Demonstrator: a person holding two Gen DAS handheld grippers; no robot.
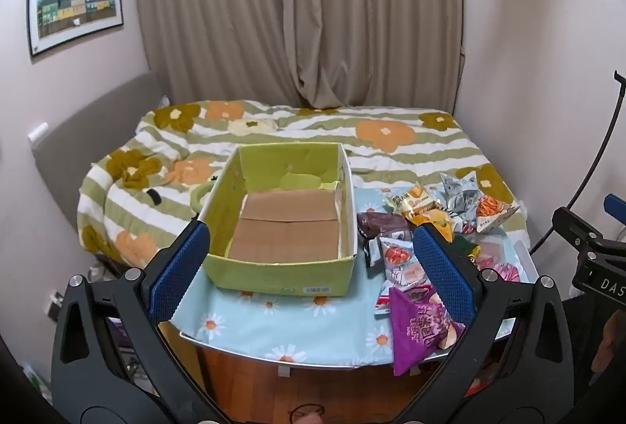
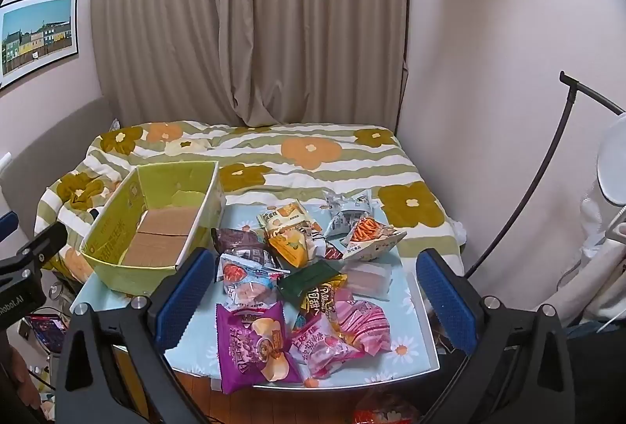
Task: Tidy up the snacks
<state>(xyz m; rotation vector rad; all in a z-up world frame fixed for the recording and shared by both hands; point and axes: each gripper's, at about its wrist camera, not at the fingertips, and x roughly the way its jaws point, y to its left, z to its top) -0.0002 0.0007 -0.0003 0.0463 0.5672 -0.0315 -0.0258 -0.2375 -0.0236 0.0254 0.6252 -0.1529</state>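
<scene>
Snack packets in crinkly foil and plastic (image 2: 301,279) lie heaped on the right half of a small table under a pale blue daisy-print cloth (image 2: 411,306), none yet inside the open yellow-green cardboard box with a bare brown floor (image 1: 281,228) that stands on the table's left half, just beside the pile. Behind the table runs a bed in a green-striped flowered quilt (image 1: 313,134).

You hold both tools short of the table's near edge. Your left gripper (image 1: 311,267) is spread wide with nothing between its blue pads, framing the box; your right gripper (image 2: 313,298) is equally wide and empty, framing the pile.

The step in hand appears to be the first pick. Start with the nearest packet, the purple crisp bag with a potato-slice picture (image 2: 254,345), which overhangs the near edge and lies on top, so lifting it should disturb little. Bring your right gripper down over its sealed top seam, not its puffed belly, and close gently; an air-filled bag is likely to squirm out of a hard pinch. Carry it left, clear of the box's near wall, and release low over the cardboard floor at the far end, leaving room for the rest. Steady the light box with your left gripper if it threatens to slide.
</scene>
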